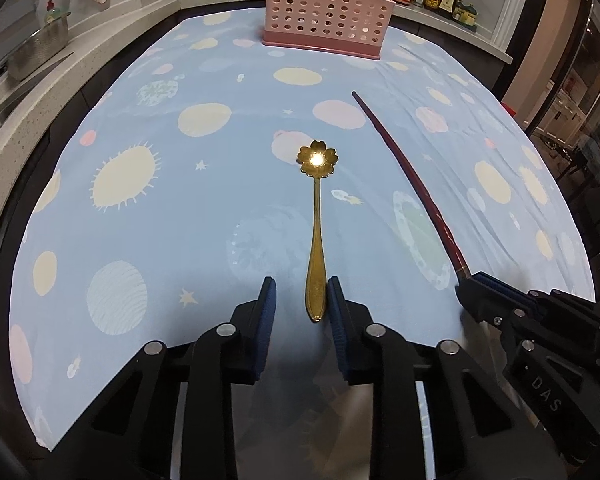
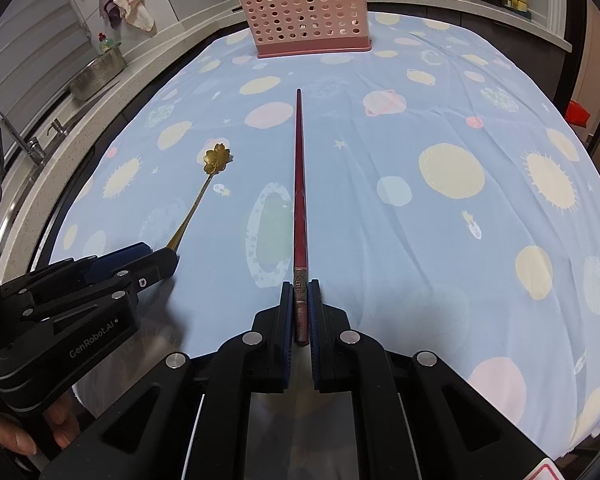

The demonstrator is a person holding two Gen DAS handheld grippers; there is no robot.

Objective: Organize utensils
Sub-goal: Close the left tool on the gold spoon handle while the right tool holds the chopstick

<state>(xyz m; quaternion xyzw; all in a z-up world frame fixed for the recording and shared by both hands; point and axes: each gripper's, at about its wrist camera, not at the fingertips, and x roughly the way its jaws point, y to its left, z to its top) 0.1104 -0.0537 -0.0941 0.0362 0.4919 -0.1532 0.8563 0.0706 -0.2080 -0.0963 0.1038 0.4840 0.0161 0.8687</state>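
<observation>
- Left claw: jaws partly spread around the tail of the gold spoon's handle. In the left wrist view the right-hand pad touches or nearly touches the handle; a clear gap remains on the left-hand side. Not a firm pinch yet, as far as can be read.
- Right claw: pads pressed together on the thick end of a dark red chopstick; gripped.
- Spoon position: lies flat on the blue planet-print cloth, flower-shaped bowl pointing away from the left claw, handle end between its jaws. Long axis runs nearly straight ahead along the claw's own line.
- Chopstick position: thin tip points away from the right claw toward the far side of the table. Cannot tell whether the tip rests on the cloth or is lifted.
- Pink perforated holder stands upright at the far edge of the cloth, well apart from both utensils and roughly ahead of both claws. Other chopsticks already stick out of its top in the right wrist view.
- Key relation: both utensils point lengthwise toward the holder, so each would travel forward and then need tipping upright to drop in. Judgement only.
- Spoon is nearer the left hand, chopstick nearer the right; the two claws sit side by side, close together.
</observation>
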